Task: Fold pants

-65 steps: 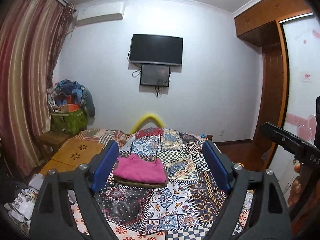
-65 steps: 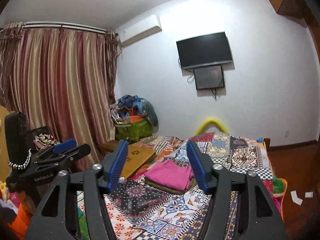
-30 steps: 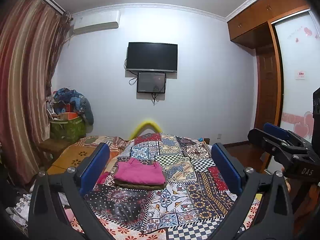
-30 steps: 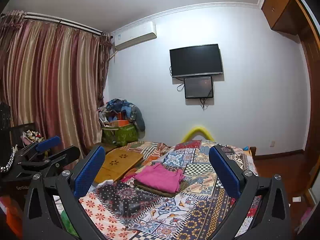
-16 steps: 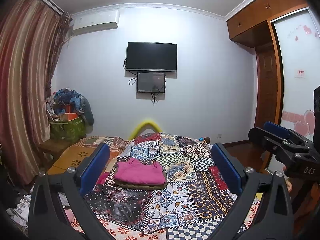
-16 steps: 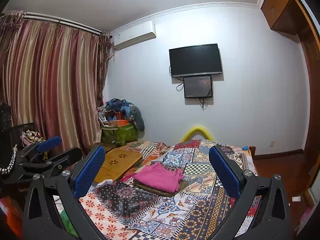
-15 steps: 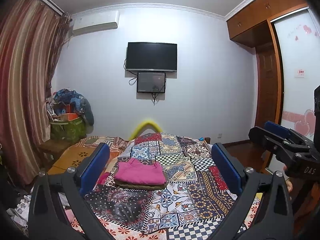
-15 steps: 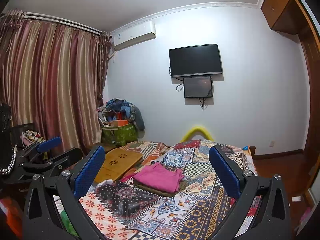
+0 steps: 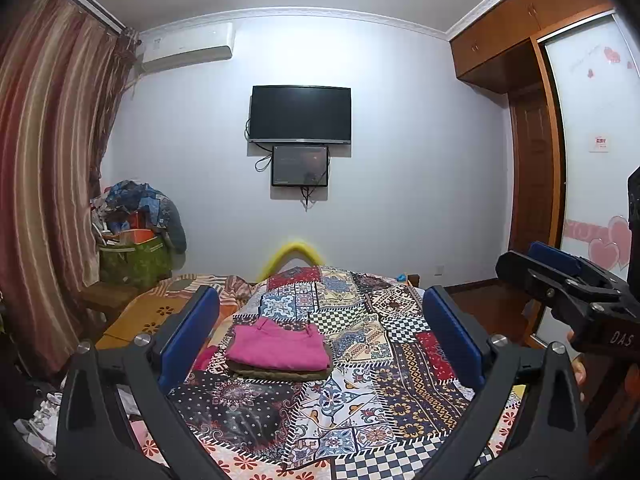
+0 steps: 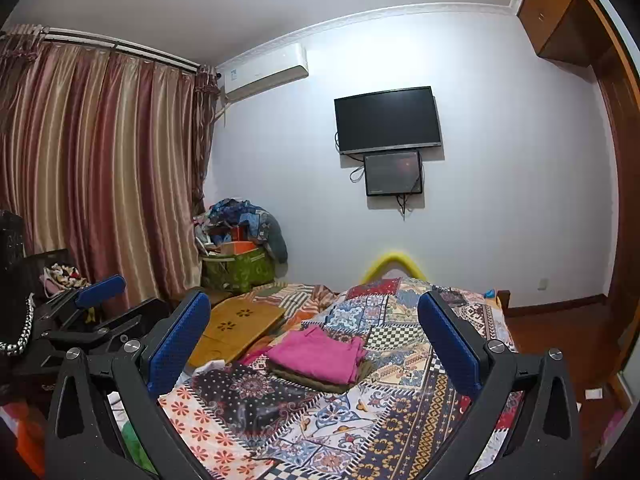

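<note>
Folded pink pants (image 9: 278, 345) lie on top of a folded olive-brown garment (image 9: 276, 373) on the patchwork bedspread (image 9: 380, 344). They also show in the right wrist view (image 10: 320, 350), on the olive garment (image 10: 316, 380). My left gripper (image 9: 320, 332) is open and empty, held above the bed's near end, well short of the stack. My right gripper (image 10: 314, 334) is open and empty, also held back from the stack. The right gripper shows at the right of the left wrist view (image 9: 568, 280); the left gripper shows at the left of the right wrist view (image 10: 96, 312).
A wooden folding lap table (image 10: 236, 328) lies on the bed's left side. A green box piled with clothes (image 10: 238, 248) stands in the corner by the striped curtain (image 10: 100, 184). A TV (image 9: 300, 114) hangs on the far wall. A wooden wardrobe (image 9: 532, 184) stands at right.
Both grippers opened wide and pulled back and up from the folded stack in the first second. Over the last second nothing has visibly moved.
</note>
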